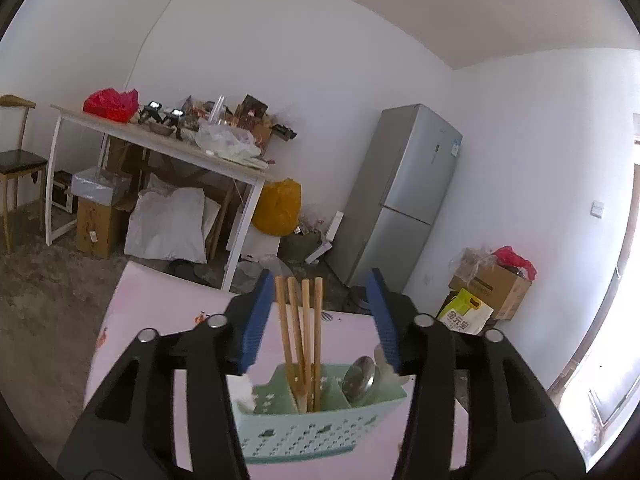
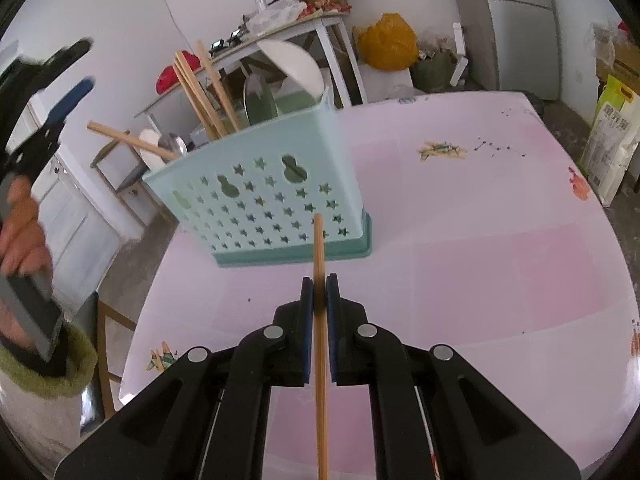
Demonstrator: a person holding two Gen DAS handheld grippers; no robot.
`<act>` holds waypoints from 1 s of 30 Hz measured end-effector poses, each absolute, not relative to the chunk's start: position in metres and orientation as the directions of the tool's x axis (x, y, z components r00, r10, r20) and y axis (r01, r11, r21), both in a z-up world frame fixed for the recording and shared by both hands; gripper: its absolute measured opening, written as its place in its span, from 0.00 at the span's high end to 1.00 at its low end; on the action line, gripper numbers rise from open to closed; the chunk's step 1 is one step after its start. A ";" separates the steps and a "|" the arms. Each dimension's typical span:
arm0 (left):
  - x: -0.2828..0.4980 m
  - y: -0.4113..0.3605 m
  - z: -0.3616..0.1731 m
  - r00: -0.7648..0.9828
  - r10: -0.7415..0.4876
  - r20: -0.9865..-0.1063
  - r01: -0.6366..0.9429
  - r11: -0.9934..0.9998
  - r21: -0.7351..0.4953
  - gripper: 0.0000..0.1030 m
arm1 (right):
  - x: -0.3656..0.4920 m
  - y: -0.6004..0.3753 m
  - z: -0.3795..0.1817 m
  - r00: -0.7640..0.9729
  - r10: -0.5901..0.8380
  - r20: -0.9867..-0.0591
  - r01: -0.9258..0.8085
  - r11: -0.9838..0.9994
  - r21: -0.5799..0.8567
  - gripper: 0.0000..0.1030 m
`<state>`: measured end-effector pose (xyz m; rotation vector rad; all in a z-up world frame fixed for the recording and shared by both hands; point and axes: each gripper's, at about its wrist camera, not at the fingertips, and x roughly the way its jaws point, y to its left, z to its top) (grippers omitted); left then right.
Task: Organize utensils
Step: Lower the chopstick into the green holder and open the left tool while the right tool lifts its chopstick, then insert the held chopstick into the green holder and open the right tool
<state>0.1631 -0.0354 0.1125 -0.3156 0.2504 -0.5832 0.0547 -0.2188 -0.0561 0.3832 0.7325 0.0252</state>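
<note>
A light green utensil basket with star holes stands on the pink table. It holds several wooden chopsticks, spoons and a white bowl. My right gripper is shut on one wooden chopstick, held in front of the basket. My left gripper is open above the basket, its blue pads either side of the standing chopsticks, not touching them. A metal spoon lies in the right compartment. The left gripper also shows in the right wrist view.
A cluttered white table, a grey fridge, cardboard boxes, an orange bag and a chair stand beyond the table. The pink table's far edge is near.
</note>
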 end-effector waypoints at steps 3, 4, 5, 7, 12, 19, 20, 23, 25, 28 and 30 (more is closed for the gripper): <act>0.143 -0.022 0.107 0.813 -0.563 -0.145 0.491 0.799 -0.347 0.42 | 0.049 -0.220 -0.046 0.767 0.152 -0.624 0.100 0.932 0.349 0.93; 0.137 -0.017 0.103 0.816 -0.557 -0.154 0.486 0.806 -0.338 0.39 | 0.047 -0.220 -0.040 0.776 0.148 -0.614 0.096 0.933 0.346 0.93; 0.133 -0.014 0.100 0.819 -0.550 -0.163 0.481 0.813 -0.327 0.36 | 0.044 -0.220 -0.034 0.787 0.146 -0.600 0.090 0.934 0.345 0.93; 0.125 -0.010 0.091 0.830 -0.526 -0.189 0.462 0.836 -0.296 0.32 | 0.040 -0.221 -0.021 0.808 0.143 -0.571 0.078 0.935 0.345 0.93; 0.121 -0.003 0.056 0.835 -0.462 -0.300 0.400 0.883 -0.244 0.24 | 0.031 -0.217 0.024 0.871 0.115 -0.477 0.043 0.951 0.307 0.93; 0.135 -0.003 0.022 0.804 -0.414 -0.426 0.357 0.910 -0.211 0.21 | 0.038 -0.208 0.090 0.942 0.091 -0.324 -0.016 0.974 0.225 0.93; 0.136 -0.002 0.020 0.803 -0.412 -0.431 0.355 0.911 -0.211 0.21 | 0.043 -0.206 0.101 0.949 0.098 -0.300 -0.034 0.977 0.211 0.93; 0.140 -0.001 0.016 0.801 -0.406 -0.441 0.351 0.914 -0.205 0.20 | 0.056 -0.202 0.123 0.956 0.123 -0.266 -0.075 0.980 0.186 0.93; 0.142 0.000 0.014 0.800 -0.403 -0.444 0.346 0.915 -0.206 0.19 | 0.065 -0.199 0.137 0.958 0.145 -0.249 -0.104 0.980 0.172 0.93; 0.146 -0.001 0.012 0.792 -0.411 -0.451 0.347 0.911 -0.221 0.19 | 0.079 -0.196 0.156 0.961 0.159 -0.227 -0.128 0.981 0.145 0.94; 0.148 -0.002 0.010 0.785 -0.419 -0.456 0.350 0.908 -0.231 0.19 | 0.090 -0.194 0.165 0.965 0.151 -0.216 -0.126 0.984 0.124 0.93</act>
